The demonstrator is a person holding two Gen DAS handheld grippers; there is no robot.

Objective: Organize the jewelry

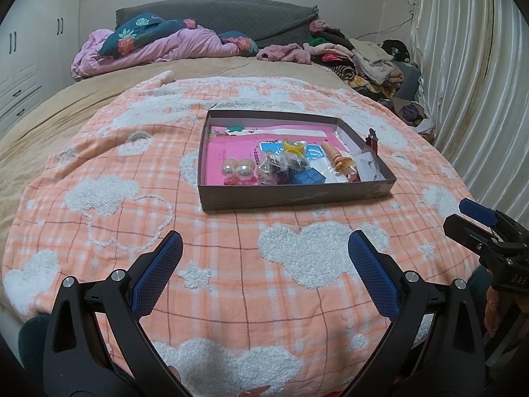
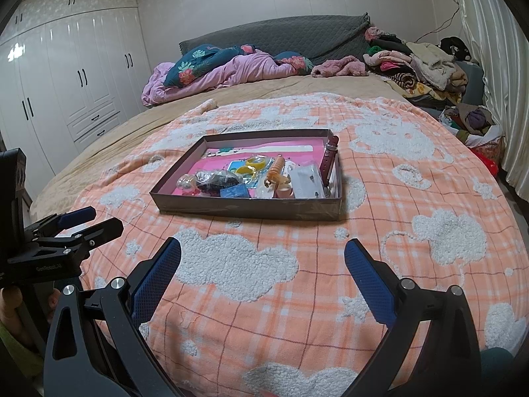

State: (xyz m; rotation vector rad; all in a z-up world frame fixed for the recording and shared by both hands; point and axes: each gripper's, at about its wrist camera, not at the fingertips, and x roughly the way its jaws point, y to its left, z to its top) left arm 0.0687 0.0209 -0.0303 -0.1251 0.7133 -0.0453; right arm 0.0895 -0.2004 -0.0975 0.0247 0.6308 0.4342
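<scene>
Here, I have my left gripper point(image 1: 264, 244) spread wide with nothing between its blue pads, hovering low over the peach plaid blanket point(image 1: 231, 284) with its fluffy white clouds, and my right gripper point(image 2: 263, 251) is likewise spread and holding nothing. Ahead of both, well apart from the fingertips, sits a shallow dark tray point(image 1: 297, 195) with a pink lining, lying flat on the blanket; from the left wrist it lies ahead and slightly right, from the right wrist ahead and slightly left. All the jewelry is in it, crowded toward the near side. At the near-left corner I see two large pearl balls point(image 1: 236, 167) on a pink base. Beside them lies a clear bag of dark pieces point(image 1: 281, 165), with a small blue box point(image 1: 305, 176) touching its near edge. Behind those is a yellow ring-shaped piece point(image 1: 294, 147). Further right, an orange spiral band point(image 1: 334, 155) lies across some white packets point(image 1: 367, 165). At the right wall a dark red strap point(image 2: 330, 158) leans upright against the rim. I cannot make out finer details of the bagged pieces.
</scene>
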